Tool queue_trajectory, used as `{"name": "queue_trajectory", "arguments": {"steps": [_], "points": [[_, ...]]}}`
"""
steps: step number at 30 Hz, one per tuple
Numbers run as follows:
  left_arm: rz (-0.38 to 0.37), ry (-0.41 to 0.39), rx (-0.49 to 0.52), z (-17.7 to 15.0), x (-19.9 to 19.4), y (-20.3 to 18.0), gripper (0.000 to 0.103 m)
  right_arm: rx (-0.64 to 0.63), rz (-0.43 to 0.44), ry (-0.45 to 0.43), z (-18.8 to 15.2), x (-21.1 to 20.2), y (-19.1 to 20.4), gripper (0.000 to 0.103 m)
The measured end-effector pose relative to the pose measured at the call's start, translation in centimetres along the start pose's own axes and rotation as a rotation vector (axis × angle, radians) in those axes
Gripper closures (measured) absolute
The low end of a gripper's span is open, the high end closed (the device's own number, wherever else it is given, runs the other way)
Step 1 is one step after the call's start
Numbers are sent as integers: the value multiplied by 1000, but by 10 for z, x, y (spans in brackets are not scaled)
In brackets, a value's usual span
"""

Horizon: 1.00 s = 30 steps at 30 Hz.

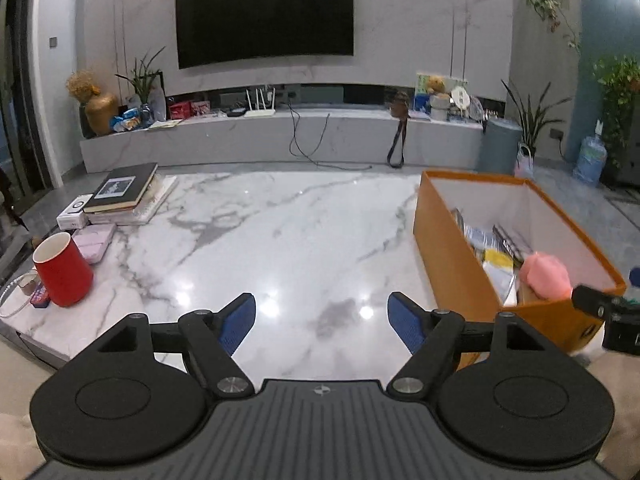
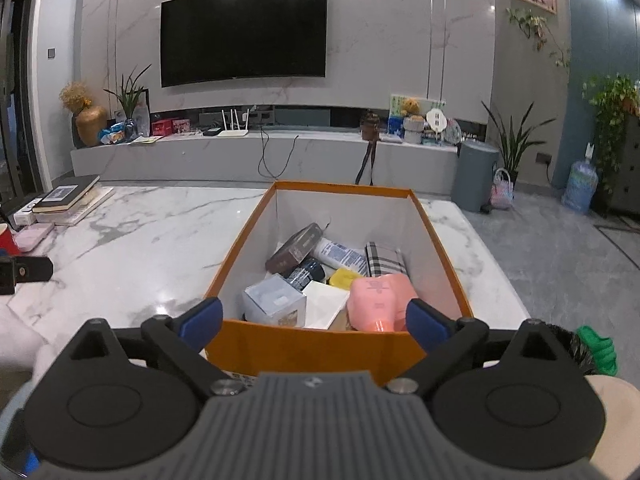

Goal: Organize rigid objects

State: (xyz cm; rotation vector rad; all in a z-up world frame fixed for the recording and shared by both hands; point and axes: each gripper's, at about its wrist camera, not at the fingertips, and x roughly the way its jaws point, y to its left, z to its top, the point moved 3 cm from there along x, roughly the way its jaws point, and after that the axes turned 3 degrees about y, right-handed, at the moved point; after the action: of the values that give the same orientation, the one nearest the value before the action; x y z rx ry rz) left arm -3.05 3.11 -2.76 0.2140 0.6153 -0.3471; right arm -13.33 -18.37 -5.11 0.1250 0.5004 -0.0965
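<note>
We hold our left tool [image 1: 322,322] wide open over the white marble tabletop [image 1: 280,240], with nothing in it. Our right tool [image 2: 314,320] is wide open too, just by the near wall of the orange cardboard box [image 2: 312,344]. A soft pink bottle [image 2: 378,298] lies inside the box with other small things.

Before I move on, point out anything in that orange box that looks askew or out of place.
Inside the orange box the items lie jumbled. The pink bottle is tipped cap-down against the near wall, and the brown box leans at an angle over the white tube. Nothing looks spilled or broken.
</note>
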Motion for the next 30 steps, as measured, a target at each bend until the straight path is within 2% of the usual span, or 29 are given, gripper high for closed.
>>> {"name": "queue_trajectory", "arguments": {"steps": [4, 17, 30], "points": [[27, 43, 19, -12, 8, -1, 14, 13, 6, -3, -6, 6, -1, 6], [46, 80, 13, -20, 14, 2, 14, 22, -8, 3, -14, 16, -4, 6], [51, 80, 18, -19, 12, 0, 14, 36, -8, -7, -13, 15, -7, 6]]}}
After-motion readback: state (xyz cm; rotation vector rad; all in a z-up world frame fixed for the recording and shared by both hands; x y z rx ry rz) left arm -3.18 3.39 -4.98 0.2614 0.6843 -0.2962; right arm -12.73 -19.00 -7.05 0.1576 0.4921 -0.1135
